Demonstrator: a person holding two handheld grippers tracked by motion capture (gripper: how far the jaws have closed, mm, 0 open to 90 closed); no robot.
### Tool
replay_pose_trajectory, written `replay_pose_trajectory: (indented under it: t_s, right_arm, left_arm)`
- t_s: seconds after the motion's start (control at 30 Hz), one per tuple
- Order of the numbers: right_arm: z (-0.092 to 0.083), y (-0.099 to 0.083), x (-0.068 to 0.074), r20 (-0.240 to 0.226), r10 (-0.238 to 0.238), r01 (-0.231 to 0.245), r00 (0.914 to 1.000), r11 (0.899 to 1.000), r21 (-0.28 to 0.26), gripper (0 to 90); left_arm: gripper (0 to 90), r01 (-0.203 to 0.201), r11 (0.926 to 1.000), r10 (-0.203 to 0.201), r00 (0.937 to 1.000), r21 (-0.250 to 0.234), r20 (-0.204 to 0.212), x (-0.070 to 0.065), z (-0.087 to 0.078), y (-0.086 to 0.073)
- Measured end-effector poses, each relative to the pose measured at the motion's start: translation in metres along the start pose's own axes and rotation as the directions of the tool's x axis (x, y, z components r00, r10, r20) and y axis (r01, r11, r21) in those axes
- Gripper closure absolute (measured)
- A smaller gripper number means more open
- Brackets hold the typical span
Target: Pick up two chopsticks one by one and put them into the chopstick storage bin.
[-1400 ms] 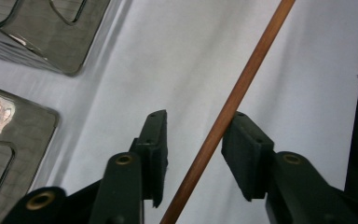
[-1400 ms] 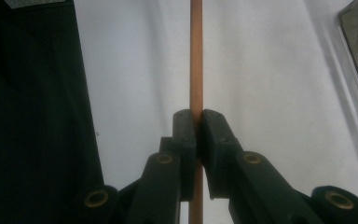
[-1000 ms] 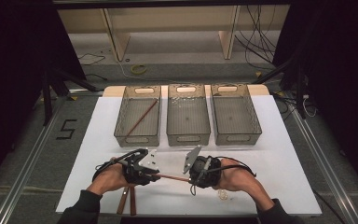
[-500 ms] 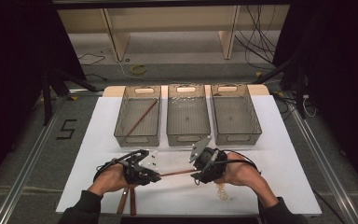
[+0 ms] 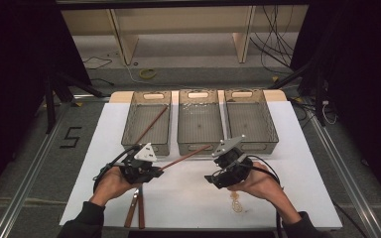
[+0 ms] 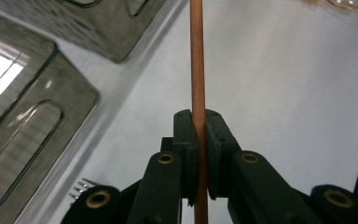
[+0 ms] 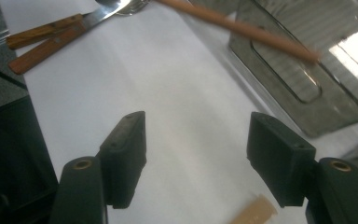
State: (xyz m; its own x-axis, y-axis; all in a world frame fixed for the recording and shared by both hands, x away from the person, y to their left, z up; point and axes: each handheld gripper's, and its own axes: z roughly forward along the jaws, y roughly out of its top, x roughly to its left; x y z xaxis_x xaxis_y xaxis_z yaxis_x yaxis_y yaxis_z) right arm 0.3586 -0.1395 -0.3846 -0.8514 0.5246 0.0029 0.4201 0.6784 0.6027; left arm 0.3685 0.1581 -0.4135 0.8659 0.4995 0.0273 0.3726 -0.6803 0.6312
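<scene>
Left gripper (image 5: 155,171) lower left of the high view, clamped tight on a brown chopstick (image 5: 184,157), which slants up-right toward the near rim of the middle tray (image 5: 198,147). Right gripper (image 5: 217,178) lower centre-right, jaws just been opening, standing wide with nothing between the pads. Painted "5" (image 5: 71,137) readable on the floor at left. Bare white tabletop (image 5: 188,196) between the hands. Wooden-handled cutlery (image 5: 135,210) close to the near table edge. Second chopstick (image 5: 151,124) lying in the left tray (image 5: 129,130).
</scene>
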Motion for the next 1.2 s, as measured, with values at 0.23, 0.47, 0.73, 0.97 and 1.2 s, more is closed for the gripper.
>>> replay_pose_trajectory:
  t_s: [0.23,0.47,0.73,0.97,1.2]
  right_arm:
    - [0.005,-0.019,-0.011,0.038,0.082,-0.082,0.9959,0.997,-0.002,34.3]
    - [0.011,-0.033,-0.019,0.059,0.148,-0.148,0.9873,0.989,-0.001,32.2]
    - [0.013,-0.043,-0.022,0.07,0.19,-0.19,0.9793,0.982,-0.005,31.0]
    - [0.012,-0.049,-0.023,0.056,0.207,-0.207,0.9767,0.978,-0.009,31.1]
    - [0.013,-0.054,-0.024,0.055,0.214,-0.214,0.9754,0.977,-0.004,31.0]
  left_arm:
    - [84.3,0.073,0.9963,-0.074,0.9969,-0.045,-0.025,0.01,-0.005,-0.002]
    - [84.3,0.143,0.9865,-0.148,0.9869,-0.079,-0.064,0.025,-0.011,-0.002]
    - [84.3,0.194,0.9751,-0.203,0.9756,-0.108,-0.084,0.043,-0.012,-0.001]
    - [84.3,0.23,0.9614,-0.247,0.9637,-0.15,-0.102,0.062,-0.017,0.009]
    - [84.4,0.264,0.9511,-0.285,0.9508,-0.16,-0.122,0.081,-0.016,0.013]
